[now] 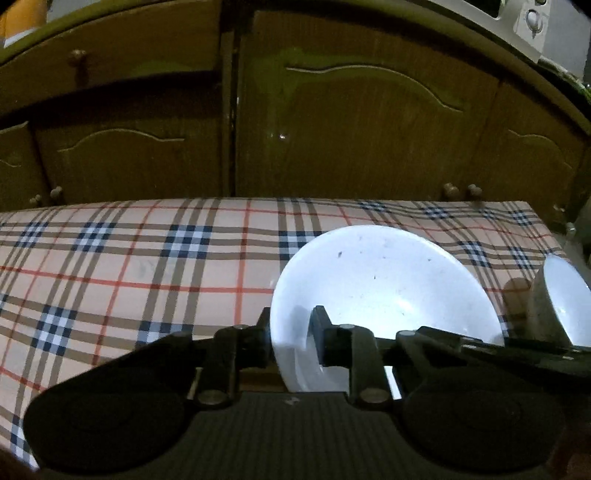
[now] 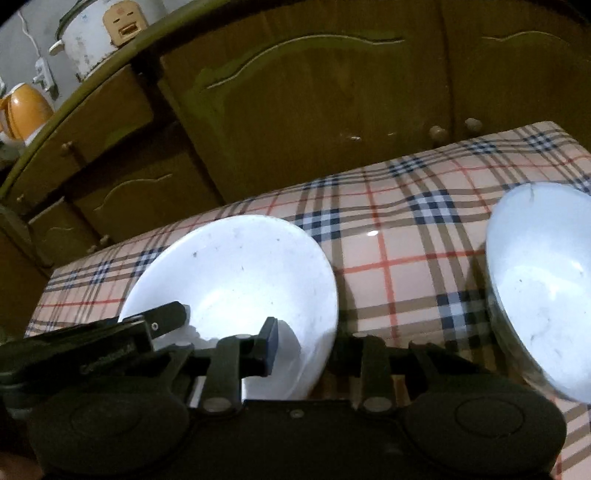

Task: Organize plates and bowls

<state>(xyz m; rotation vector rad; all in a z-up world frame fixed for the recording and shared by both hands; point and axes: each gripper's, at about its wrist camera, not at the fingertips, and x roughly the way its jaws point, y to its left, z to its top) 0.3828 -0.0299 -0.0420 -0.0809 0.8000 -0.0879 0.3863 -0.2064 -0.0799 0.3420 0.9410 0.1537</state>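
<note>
A shallow white bowl (image 1: pixel 380 280) sits on the plaid tablecloth (image 1: pixel 147 277). My left gripper (image 1: pixel 291 325) is shut on its left rim, one finger outside and one inside. In the right wrist view the same bowl (image 2: pixel 236 280) has my right gripper (image 2: pixel 308 336) closed over its right rim, with the left gripper (image 2: pixel 159 321) clamped on the opposite side. A second white bowl (image 2: pixel 546 295) appears tilted to the right of it, and also shows at the edge of the left wrist view (image 1: pixel 565 306).
Dark wooden cabinet doors (image 1: pixel 369 129) with knobs stand just behind the table's far edge. A white rice cooker (image 2: pixel 99 33) and an orange kettle (image 2: pixel 26 110) sit on the counter above. The tablecloth to the left of the bowls is bare.
</note>
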